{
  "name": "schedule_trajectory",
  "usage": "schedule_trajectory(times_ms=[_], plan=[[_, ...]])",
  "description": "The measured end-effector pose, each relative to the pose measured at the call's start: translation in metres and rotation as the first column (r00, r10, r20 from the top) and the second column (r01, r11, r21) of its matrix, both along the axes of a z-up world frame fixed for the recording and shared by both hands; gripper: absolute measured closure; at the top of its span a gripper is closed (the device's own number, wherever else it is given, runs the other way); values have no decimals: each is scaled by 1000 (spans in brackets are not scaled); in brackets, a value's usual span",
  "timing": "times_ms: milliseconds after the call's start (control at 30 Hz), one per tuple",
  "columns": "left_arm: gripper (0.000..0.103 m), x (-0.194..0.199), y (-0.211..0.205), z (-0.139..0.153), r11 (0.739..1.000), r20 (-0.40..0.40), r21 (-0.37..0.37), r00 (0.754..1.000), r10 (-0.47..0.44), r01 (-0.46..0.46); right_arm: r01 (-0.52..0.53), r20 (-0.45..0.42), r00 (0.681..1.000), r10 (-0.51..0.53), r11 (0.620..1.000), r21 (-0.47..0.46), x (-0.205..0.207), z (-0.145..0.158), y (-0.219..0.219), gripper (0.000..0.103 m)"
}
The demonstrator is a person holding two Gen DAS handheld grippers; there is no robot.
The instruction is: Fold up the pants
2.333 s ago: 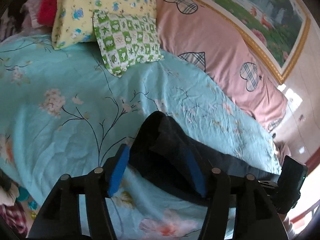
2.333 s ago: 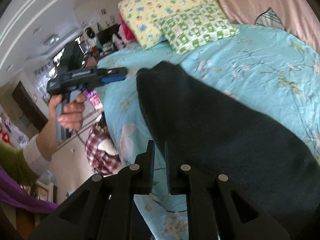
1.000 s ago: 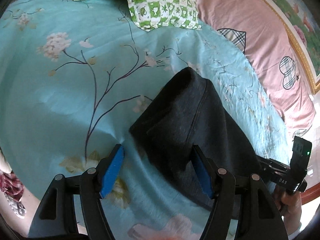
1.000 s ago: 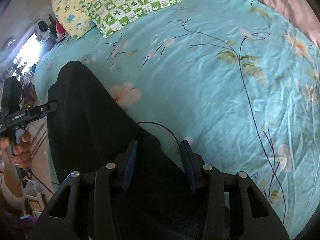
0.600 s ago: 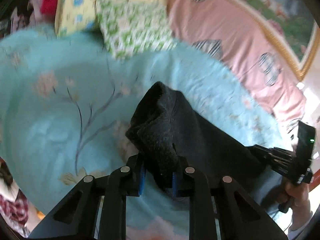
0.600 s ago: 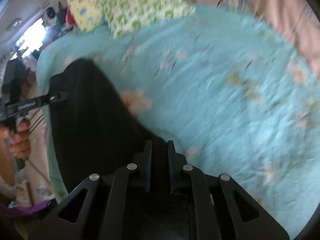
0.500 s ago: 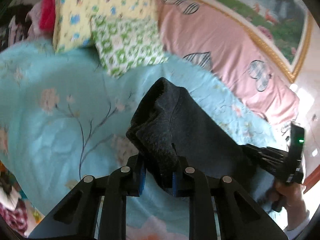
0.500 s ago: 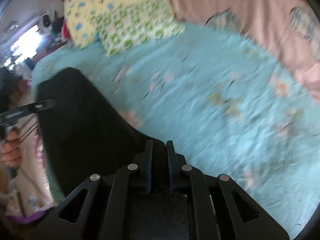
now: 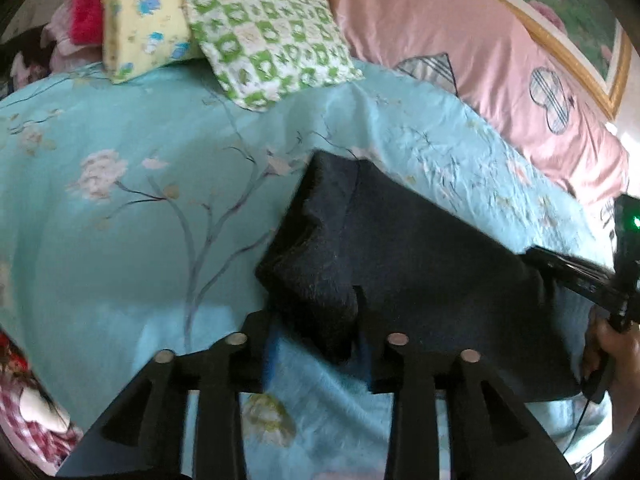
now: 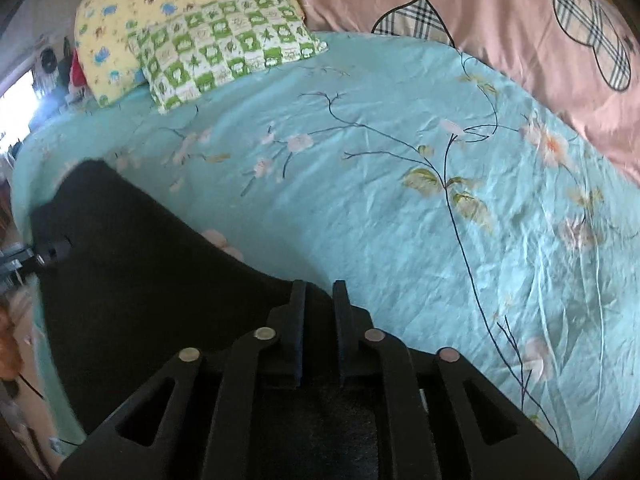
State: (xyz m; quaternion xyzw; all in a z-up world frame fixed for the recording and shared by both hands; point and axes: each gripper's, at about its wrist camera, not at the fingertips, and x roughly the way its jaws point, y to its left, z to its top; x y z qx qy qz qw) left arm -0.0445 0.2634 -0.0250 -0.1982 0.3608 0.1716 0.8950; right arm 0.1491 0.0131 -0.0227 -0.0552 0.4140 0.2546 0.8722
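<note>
Left tongs clenched on bunched corner of pants. Right tongs clenched on opposite corner of pants. Pants dark, folded flat, on near part of bed; long axis runs from one tongs to other, along bed's near edge. Green checked pillow, yellow pillow, pink quilt at bed's far side.

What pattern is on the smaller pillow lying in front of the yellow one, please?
Green and white checks on the smaller pillow, clearest in the right wrist view.
</note>
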Motion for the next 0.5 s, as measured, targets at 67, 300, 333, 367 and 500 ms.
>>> schedule_trajectory(times_ms=[67,300,333,367,500], plan=[[53,-11,0,14,999,16,26,999,46,-46,22,-16,1000,-22,998,58,-6,10,-12,82],[47,-24,-26,57,998,101,59,995,14,-20,113,-21,994,-111,967,229,-61,42,-76,50],[47,-21,-33,61,998,106,62,994,-3,-4,124,-20,992,-122,963,241,-69,44,-83,50],[44,-17,-43,64,997,110,67,993,-34,27,136,-22,991,-135,959,249,-77,44,-91,50],[40,1,-77,69,990,112,67,985,-129,122,212,-34,977,-210,939,271,-108,45,-127,50]])
